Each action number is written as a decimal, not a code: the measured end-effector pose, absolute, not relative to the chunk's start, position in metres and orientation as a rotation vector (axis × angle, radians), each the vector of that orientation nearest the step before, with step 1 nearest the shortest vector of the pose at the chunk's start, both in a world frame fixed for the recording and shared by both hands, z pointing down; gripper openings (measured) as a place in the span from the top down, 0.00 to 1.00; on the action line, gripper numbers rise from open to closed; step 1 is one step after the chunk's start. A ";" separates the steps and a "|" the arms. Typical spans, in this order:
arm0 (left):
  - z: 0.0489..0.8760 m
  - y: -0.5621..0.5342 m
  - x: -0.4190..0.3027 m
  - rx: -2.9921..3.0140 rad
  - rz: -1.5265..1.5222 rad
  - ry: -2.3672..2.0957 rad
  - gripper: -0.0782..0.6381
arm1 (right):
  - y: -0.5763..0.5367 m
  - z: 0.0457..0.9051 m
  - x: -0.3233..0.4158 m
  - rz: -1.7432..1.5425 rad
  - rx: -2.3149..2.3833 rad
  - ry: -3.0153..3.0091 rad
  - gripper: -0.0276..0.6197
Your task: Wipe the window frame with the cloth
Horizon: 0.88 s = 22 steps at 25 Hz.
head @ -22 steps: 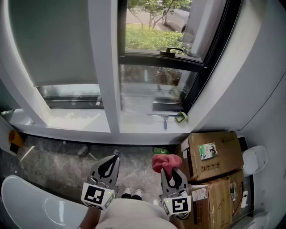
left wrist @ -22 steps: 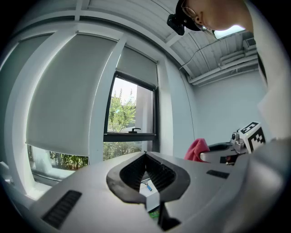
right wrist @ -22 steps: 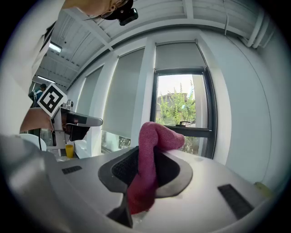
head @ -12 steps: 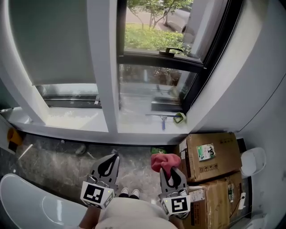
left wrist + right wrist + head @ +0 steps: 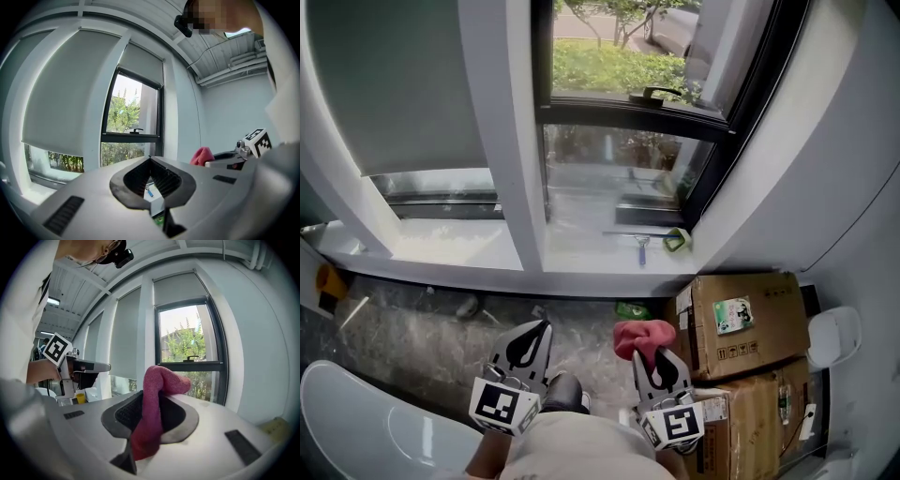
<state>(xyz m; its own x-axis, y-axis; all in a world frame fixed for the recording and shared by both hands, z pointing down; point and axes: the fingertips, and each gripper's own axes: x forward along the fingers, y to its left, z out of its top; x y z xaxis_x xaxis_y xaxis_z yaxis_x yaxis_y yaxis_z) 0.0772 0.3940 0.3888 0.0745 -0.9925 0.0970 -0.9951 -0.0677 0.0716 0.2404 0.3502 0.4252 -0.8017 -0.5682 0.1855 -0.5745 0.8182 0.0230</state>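
Note:
A pink cloth (image 5: pixel 641 337) (image 5: pixel 154 404) is pinched in my right gripper (image 5: pixel 649 358), bunched above the jaw tips. My left gripper (image 5: pixel 534 339) is shut with nothing between its jaws, level with the right one and to its left. Both hang low over the floor, well short of the window. The black window frame (image 5: pixel 628 106) (image 5: pixel 190 364) with a handle (image 5: pixel 652 92) stands ahead, above a white sill (image 5: pixel 609 258). In the left gripper view the cloth (image 5: pixel 201 155) and the right gripper show at the right.
A squeegee (image 5: pixel 641 246) and a small green item (image 5: pixel 679 242) lie on the sill. Cardboard boxes (image 5: pixel 741 323) are stacked at the right by the wall. A white pillar (image 5: pixel 502 141) divides the window. Another green object (image 5: pixel 632 310) lies on the marble floor (image 5: pixel 422 333).
The head view has shifted slightly toward the window, and a dark knee has come forward between the grippers. Both grippers keep their places and the cloth stays held.

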 end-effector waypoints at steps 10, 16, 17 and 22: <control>0.402 0.291 0.034 2.222 0.045 -2.003 0.88 | 0.255 0.420 0.182 0.159 0.816 -2.929 0.81; 0.376 0.217 -0.005 2.336 -0.016 -1.994 0.88 | 0.178 0.390 0.147 0.006 0.929 -2.919 0.81; 0.374 0.208 -0.011 2.348 -0.015 -1.994 0.88 | 0.168 0.388 0.143 -0.005 0.951 -2.919 0.81; 0.376 0.177 -0.027 2.338 -0.003 -1.975 0.88 | 0.135 0.389 0.127 0.027 0.988 -2.913 0.81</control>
<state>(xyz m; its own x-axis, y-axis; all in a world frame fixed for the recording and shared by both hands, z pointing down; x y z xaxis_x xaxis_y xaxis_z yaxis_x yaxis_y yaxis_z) -0.0272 0.1772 0.3756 0.1683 -0.9844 0.0510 -0.9843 -0.1650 0.0630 0.1274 0.1354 0.3890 -0.7917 -0.6071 0.0673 -0.6083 0.7937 0.0045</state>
